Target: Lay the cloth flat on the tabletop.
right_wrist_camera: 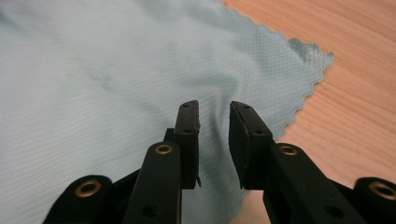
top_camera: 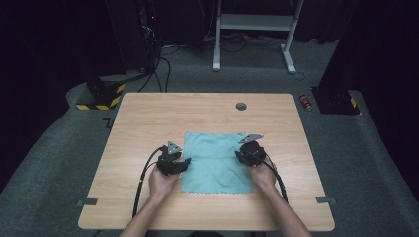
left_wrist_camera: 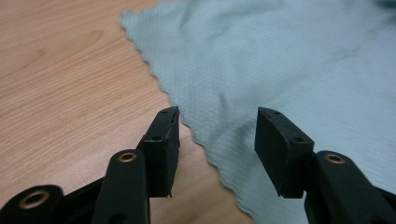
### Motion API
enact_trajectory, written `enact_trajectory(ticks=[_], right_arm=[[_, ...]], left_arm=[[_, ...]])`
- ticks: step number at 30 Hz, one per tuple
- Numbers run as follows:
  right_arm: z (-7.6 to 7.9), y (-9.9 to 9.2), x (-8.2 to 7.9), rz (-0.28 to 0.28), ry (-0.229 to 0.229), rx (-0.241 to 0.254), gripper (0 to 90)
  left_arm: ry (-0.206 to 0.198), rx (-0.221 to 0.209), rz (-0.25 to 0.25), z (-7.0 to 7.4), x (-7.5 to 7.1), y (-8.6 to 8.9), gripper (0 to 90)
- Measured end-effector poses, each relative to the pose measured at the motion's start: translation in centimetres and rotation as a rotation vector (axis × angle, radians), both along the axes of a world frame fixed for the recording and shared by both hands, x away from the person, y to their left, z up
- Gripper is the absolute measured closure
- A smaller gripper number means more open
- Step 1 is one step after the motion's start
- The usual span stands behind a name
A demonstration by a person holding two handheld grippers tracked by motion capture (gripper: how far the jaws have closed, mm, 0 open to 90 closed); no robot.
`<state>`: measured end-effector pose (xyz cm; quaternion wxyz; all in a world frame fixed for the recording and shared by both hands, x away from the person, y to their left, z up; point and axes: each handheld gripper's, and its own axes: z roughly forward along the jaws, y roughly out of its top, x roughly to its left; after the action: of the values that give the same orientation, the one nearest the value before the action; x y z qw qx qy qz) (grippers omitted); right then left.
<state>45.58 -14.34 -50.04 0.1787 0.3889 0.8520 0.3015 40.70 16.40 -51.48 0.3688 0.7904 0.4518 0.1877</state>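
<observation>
Teal cloth point(top_camera: 213, 160) lies flat at centre of the high view, on the wooden table point(top_camera: 143, 123). Left gripper point(top_camera: 184, 164) at its left edge and right gripper point(top_camera: 238, 156) at its right edge are both parted, nothing pinched. For a clean fold, each hem should be straddled w/ the pads and nipped low before any lift, both sides kept level.

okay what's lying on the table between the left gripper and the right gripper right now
In the high view, the teal cloth lies spread flat between the left gripper and the right gripper, which sit at its opposite side edges. Nothing else lies there.
</observation>
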Motion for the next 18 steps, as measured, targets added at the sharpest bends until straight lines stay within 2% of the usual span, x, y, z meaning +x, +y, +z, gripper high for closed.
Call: enact_trajectory(ticks=[3, 5, 8, 9, 11, 13, 18], right_arm=[[0.4, -0.6, -2.5, 0.03, -0.017, 0.04, 72.6], [0.3, -0.9, -4.0, 0.053, -0.024, 0.038, 71.8], [-0.1, -1.7, -6.2, 0.072, -0.031, 0.053, 70.0], [-0.2, -1.9, -6.9, 0.068, -0.027, 0.061, 69.1], [-0.7, -2.4, -7.9, 0.073, -0.023, 0.051, 67.6], [-1.1, -2.9, -8.5, 0.072, -0.018, 0.044, 66.4], [-1.6, -3.7, -9.4, 0.065, -0.022, 0.059, 65.2]], left_arm=[[-0.001, 0.003, -0.044, 0.5, -1.6, -0.1, 46.9], [0.0, 0.022, -0.078, 0.6, -2.9, -0.3, 45.6], [0.006, 0.039, -0.102, 0.2, -4.5, -0.4, 44.7], [0.016, 0.043, -0.101, 0.0, -4.9, -0.4, 44.7], [0.003, 0.059, -0.096, -0.5, -5.7, -0.1, 46.5], [-0.007, 0.034, -0.088, -0.8, -6.2, 0.2, 47.8], [-0.015, 0.034, -0.071, -0.9, -7.1, 0.8, 48.4]])
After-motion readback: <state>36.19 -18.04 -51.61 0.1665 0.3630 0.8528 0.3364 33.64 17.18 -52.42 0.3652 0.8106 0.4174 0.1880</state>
